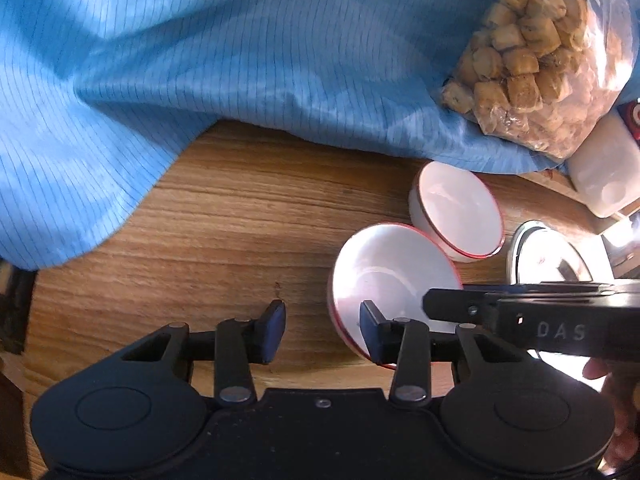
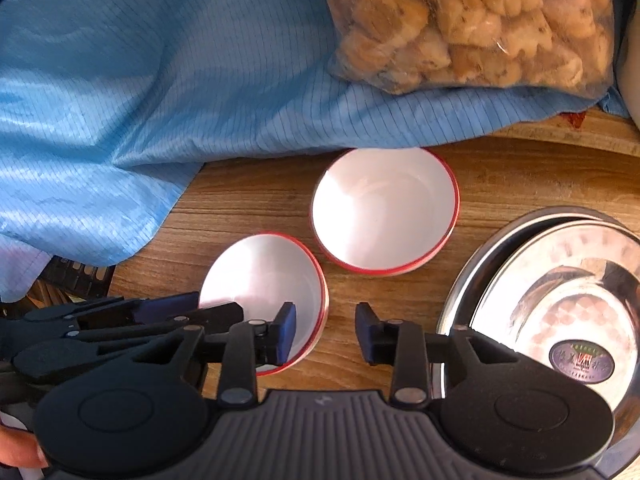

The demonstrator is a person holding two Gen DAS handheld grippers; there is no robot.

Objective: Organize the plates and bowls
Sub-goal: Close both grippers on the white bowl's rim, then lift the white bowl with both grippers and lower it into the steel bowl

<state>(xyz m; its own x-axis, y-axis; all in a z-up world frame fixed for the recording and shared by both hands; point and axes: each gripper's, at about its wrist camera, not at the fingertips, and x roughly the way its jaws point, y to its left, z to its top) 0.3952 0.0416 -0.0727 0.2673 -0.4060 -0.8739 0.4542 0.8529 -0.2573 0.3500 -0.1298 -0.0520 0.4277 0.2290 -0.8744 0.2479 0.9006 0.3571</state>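
While both red-rimmed bowls (image 2: 384, 208) sit unstacked on bench (image 2: 248, 208), steel plates (image 2: 560, 288) nested at right; L hand-held gripper (image 1: 322, 330) & R hand-held gripper (image 2: 326, 330) jaws apart, straddling near bowl (image 2: 264, 280) rim, no clamp yet; stacking bowls remains

My left gripper (image 1: 322, 332) points steeply downward, jaws partly apart. Its two pads straddle the left wall of the near bowl (image 1: 384, 264), one pad inside and one outside, neither visibly pressing. My right gripper (image 2: 326, 332) is pitched down alike, jaws partly apart, straddling the same bowl's right wall without visible contact. The two grippers sit just beside each other, fingers converging. My right hand (image 1: 618, 404) and a fingertip of my left hand (image 2: 18, 452) show behind the gripper bodies.
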